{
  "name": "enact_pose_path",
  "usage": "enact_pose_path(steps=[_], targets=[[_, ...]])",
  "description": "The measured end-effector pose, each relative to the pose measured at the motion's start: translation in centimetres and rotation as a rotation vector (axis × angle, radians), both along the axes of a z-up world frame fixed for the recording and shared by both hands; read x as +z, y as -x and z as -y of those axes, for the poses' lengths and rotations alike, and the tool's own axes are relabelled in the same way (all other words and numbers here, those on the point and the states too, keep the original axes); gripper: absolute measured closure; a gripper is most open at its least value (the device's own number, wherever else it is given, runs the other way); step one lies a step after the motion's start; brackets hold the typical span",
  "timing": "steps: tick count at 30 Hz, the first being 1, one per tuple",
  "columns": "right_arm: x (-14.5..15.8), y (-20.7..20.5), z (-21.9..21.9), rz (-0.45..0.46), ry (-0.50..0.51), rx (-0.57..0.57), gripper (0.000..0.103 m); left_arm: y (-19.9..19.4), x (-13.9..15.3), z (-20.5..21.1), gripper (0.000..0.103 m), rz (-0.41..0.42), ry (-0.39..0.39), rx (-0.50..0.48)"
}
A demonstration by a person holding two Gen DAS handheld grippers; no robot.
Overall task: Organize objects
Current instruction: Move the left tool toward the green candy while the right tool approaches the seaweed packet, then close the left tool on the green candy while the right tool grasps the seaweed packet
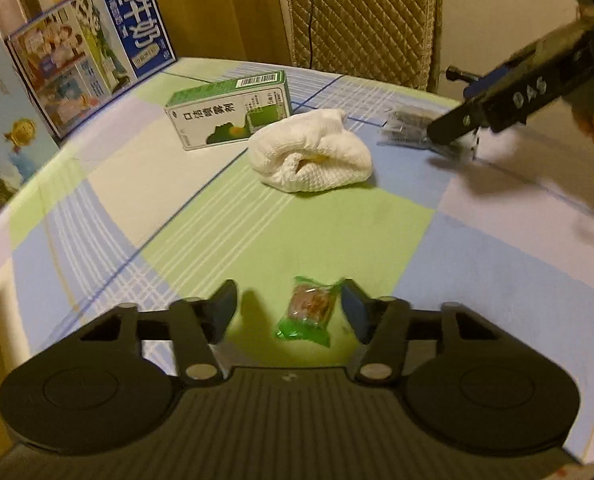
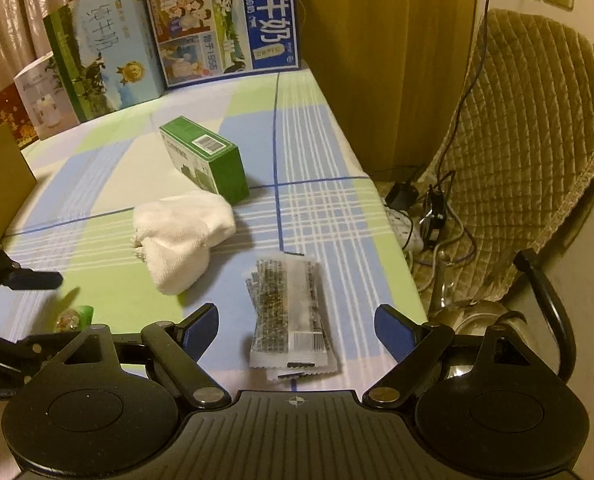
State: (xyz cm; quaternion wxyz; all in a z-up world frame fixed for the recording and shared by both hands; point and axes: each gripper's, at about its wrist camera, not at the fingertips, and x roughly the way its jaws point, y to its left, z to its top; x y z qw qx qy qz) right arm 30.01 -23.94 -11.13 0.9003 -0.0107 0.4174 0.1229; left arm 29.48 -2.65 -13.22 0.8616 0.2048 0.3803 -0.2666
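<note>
Green-wrapped snack packet [image 1: 305, 312] lies on the checked green, blue and white tablecloth [image 1: 337, 224], between the spread fingers of the left gripper [image 1: 289, 308]. Clear sachets of dark granules [image 2: 287, 312] lie stacked between the wide-open fingers of the right gripper [image 2: 297, 332], untouched. Farther back a crumpled white towel [image 2: 185, 236] sits just beside a green and white carton [image 2: 205, 160]; blue milk boxes [image 2: 225, 24] stand at the far edge.

Tablecloth [image 1: 225, 216] green, blue, cream plaid; towel [image 1: 311, 156] white; box [image 1: 229, 110] green-white; snack wrapper [image 1: 307, 312] green
</note>
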Motion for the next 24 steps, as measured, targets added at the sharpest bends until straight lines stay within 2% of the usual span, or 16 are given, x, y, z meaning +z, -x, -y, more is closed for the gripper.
enact_pose_path(steps=[2, 8, 14, 17, 19, 24], targets=[[-0.1, -0.2, -0.2, 0.000, 0.006, 0.010, 0.021, -0.1, 0.1, -0.1, 0.069, -0.033, 0.032, 0.020], [-0.5, -0.4, -0.8, -0.005, 0.016, 0.029, 0.022, 0.4, 0.2, -0.1, 0.083, -0.074, 0.082, 0.085], [-0.9, -0.9, -0.8, -0.009, 0.025, 0.035, 0.027, 0.7, 0.2, -0.2, 0.085, -0.096, 0.121, 0.154], [-1.2, -1.4, -1.2, -0.017, 0.034, 0.052, 0.035, 0.8, 0.1, -0.3, 0.085, -0.092, 0.129, 0.161], [-1.7, -1.9, -1.6, -0.029, 0.053, 0.062, 0.048, 0.8, 0.0, -0.6, 0.085, -0.094, 0.143, 0.162], [-1.9, -1.8, -2.3, -0.007, 0.092, 0.084, 0.056, 0.8, 0.0, -0.7, 0.083, -0.091, 0.156, 0.166]])
